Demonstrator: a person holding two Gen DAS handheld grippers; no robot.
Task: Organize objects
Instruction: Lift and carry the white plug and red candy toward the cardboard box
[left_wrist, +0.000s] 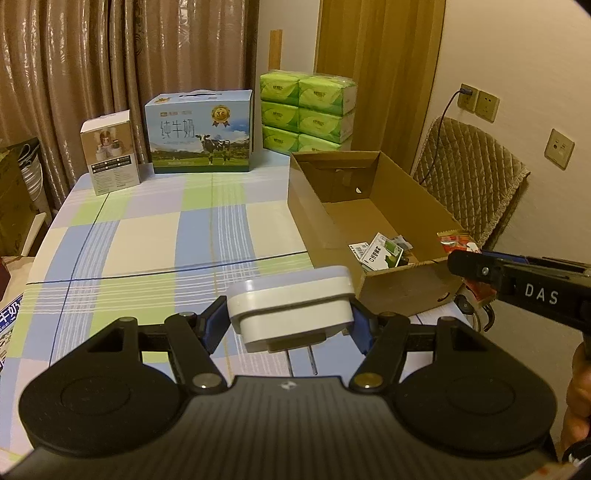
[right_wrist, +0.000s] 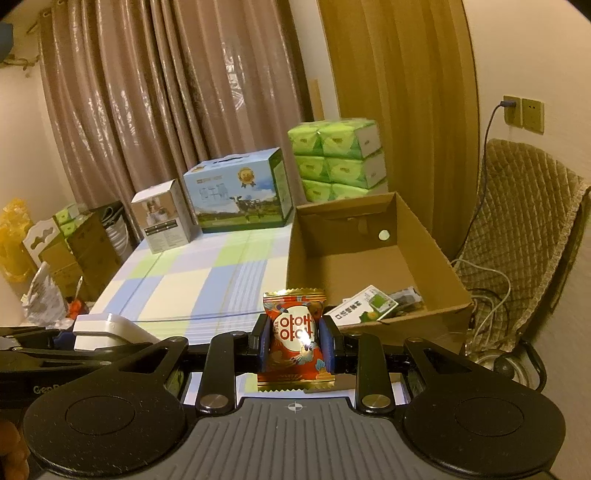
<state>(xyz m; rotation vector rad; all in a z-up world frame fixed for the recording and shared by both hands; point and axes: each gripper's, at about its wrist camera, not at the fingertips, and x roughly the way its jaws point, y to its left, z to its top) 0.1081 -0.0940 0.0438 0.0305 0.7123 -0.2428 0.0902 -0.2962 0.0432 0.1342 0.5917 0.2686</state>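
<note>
Two grippers are loaded: your left gripper (left_wrist: 290, 325) is clamped partway closed on a white plug adapter (left_wrist: 291, 304), its blue pads pressing both short sides, and your right gripper (right_wrist: 295, 345) is squeezed nearly closed on a red snack packet (right_wrist: 293, 338). The adapter is a rounded white block with a stepped body and a metal prong showing underneath; it hangs above the checked tablecloth (left_wrist: 147, 236), just short of the cardboard box (left_wrist: 306, 206). The packet is glossy red with gold crimped ends and a white oval bearing red characters, held upright in front of the box's near wall. From the left wrist view you see the right gripper's black arm reaching in from the right, with the packet's red end poking over the box's near corner. The right wrist view shows instead the adapter at far left, and cables on the floor beside the quilted chair (right_wrist: 524, 236). Inside the box, near its front, lie a green-and-white carton (right_wrist: 365, 306) and some smaller packets. Well behind stand a milk carton case (left_wrist: 201, 133), a small appliance box (left_wrist: 110, 151) and stacked green tissue packs (left_wrist: 306, 110), before brown curtains (left_wrist: 110, 55).
</note>
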